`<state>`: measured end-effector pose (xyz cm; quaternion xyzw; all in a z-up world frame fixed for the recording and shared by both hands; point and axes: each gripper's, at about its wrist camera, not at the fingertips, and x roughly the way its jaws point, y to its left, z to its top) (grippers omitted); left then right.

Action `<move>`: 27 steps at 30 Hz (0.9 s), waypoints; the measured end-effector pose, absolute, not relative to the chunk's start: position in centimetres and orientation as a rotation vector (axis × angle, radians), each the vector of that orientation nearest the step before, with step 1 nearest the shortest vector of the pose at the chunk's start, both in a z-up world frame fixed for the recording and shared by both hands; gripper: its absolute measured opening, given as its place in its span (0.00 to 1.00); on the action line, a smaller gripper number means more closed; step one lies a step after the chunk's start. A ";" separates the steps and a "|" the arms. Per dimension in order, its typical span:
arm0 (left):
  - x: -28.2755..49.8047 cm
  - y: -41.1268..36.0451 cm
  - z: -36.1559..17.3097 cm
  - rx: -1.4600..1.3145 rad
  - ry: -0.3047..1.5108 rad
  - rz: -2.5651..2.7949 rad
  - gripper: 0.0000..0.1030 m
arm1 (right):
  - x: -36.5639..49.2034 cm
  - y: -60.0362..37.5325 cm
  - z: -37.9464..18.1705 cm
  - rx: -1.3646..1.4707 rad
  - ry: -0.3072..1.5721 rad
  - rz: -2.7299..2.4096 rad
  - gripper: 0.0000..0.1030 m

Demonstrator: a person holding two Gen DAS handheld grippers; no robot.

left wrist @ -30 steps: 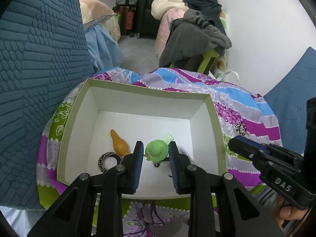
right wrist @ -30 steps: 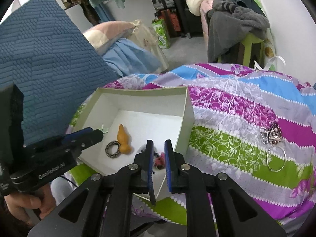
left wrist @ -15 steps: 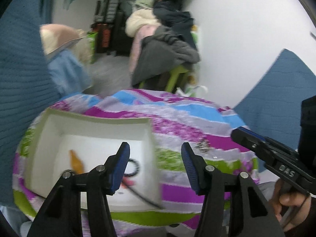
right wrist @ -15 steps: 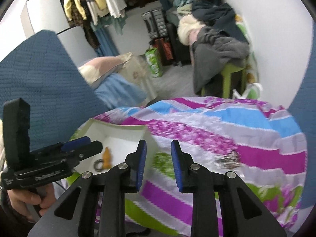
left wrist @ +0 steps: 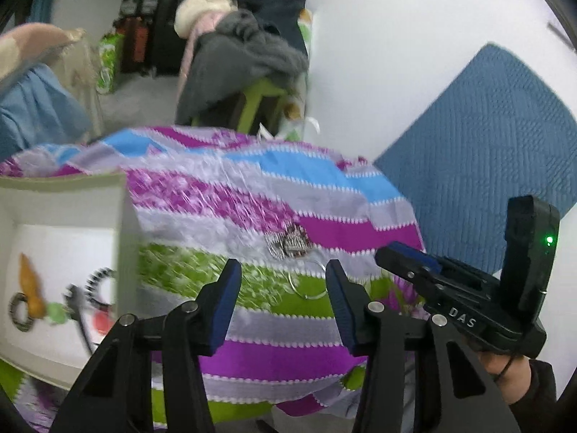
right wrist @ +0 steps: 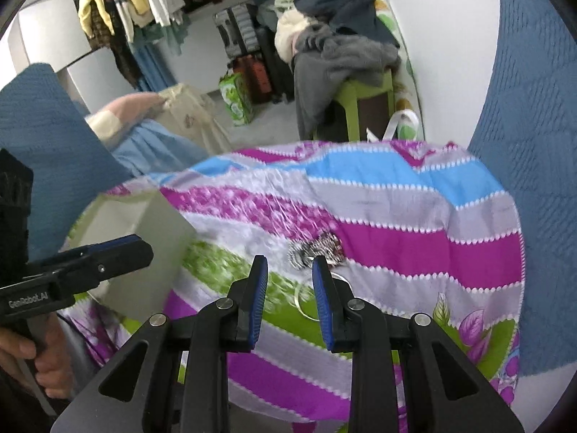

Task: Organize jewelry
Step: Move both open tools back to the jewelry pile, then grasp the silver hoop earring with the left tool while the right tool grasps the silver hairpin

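2 grippers, left and right, jaws wide, holding nothing. 1 shiny clump, 1 thin ring on stripy cloth. 1 white box.

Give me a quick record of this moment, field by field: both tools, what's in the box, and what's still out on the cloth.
left tool: open, empty, above the striped cloth
right tool: open, empty, near the loose pieces
box: holds an orange piece, rings, green and red bits
on cloth: silver cluster, thin hoop
image: motion-blurred
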<state>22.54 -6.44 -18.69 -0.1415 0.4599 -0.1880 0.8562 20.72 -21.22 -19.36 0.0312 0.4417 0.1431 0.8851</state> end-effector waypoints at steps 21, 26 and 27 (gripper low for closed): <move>27.6 -12.7 -29.5 -0.266 1.103 -0.494 0.20 | 29.7 -21.6 -30.3 -0.118 1.106 0.559 0.19; 28.0 -13.8 -29.8 -0.240 1.100 -0.518 0.21 | 29.5 -22.0 -30.5 -0.151 1.101 0.561 0.11; 28.0 -13.9 -29.9 -0.238 1.103 -0.515 0.24 | 29.4 -21.9 -30.5 -0.169 1.097 0.565 0.10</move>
